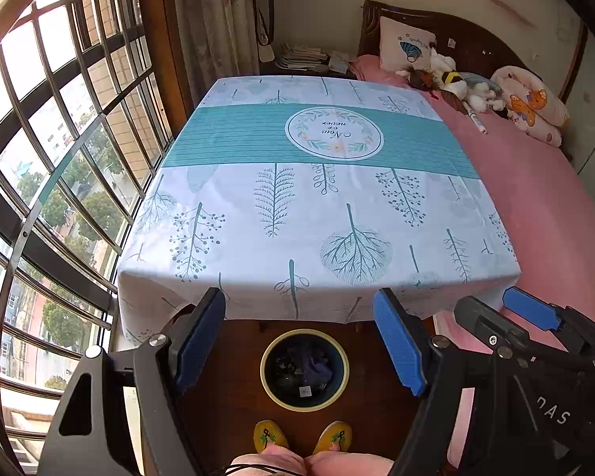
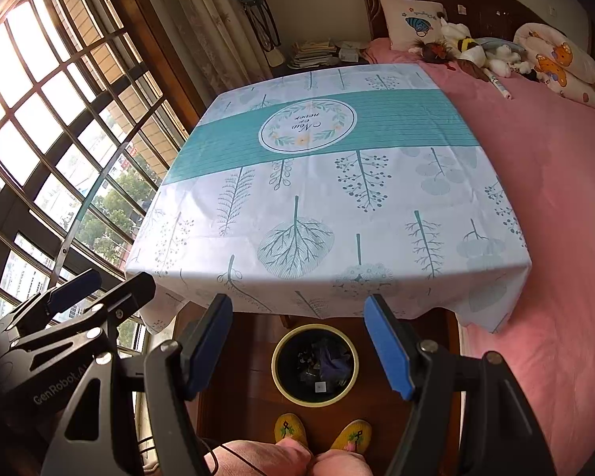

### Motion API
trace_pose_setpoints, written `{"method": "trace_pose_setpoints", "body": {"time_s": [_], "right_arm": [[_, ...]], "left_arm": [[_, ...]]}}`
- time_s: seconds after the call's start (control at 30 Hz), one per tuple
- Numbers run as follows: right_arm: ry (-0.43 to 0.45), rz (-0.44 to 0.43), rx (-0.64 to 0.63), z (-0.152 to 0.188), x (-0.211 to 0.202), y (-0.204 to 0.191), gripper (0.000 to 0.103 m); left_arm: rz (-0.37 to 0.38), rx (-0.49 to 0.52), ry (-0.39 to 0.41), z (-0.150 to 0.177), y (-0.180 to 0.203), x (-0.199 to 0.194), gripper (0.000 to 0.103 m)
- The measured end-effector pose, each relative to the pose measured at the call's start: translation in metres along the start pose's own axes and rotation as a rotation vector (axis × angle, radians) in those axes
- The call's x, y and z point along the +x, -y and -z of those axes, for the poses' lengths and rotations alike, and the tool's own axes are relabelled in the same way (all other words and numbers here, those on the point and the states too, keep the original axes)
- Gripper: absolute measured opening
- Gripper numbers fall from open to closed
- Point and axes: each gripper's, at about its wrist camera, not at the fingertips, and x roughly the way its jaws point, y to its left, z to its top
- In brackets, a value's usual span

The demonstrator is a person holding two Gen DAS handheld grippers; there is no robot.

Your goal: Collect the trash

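Observation:
A round bin with a yellow rim stands on the wooden floor below the table's near edge, with dark and purple scraps inside; it also shows in the right wrist view. My left gripper is open and empty, held above the bin. My right gripper is open and empty, also above the bin. The right gripper shows at the right of the left wrist view, and the left gripper at the left of the right wrist view. The table has a white and teal tree-print cloth; I see no trash on it.
A pink bed with pillows and soft toys lies to the right of the table. A barred window runs along the left. Books are stacked at the back. Yellow slippers stand on the floor by the bin.

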Motion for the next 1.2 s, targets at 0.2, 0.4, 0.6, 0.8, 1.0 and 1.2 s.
{"method": "trace_pose_setpoints", "body": {"time_s": [0.2,0.4,0.6,0.8,1.0,1.2], "right_arm": [[-0.003,0.000,0.001,-0.004,0.000,0.003,0.070],[-0.002,0.001,0.001,-0.003,0.000,0.003,0.070],[-0.002,-0.002,0.000,-0.003,0.000,0.004,0.070],[-0.005,-0.004,0.010,-0.004,-0.001,0.009,0.070],[-0.007,-0.006,0.017,-0.002,-0.002,0.011,0.070],[-0.014,-0.008,0.024,0.001,0.000,0.012,0.070]], "left_arm": [[0.001,-0.004,-0.004,-0.003,0.004,0.001,0.076],[0.001,-0.001,-0.004,-0.003,0.004,0.001,0.076],[-0.001,-0.001,-0.006,-0.002,0.005,0.002,0.076],[-0.006,0.014,-0.010,0.002,0.009,0.002,0.076],[-0.009,0.023,-0.018,0.004,0.012,0.002,0.076],[-0.013,0.029,-0.027,0.005,0.015,0.004,0.076]]}}
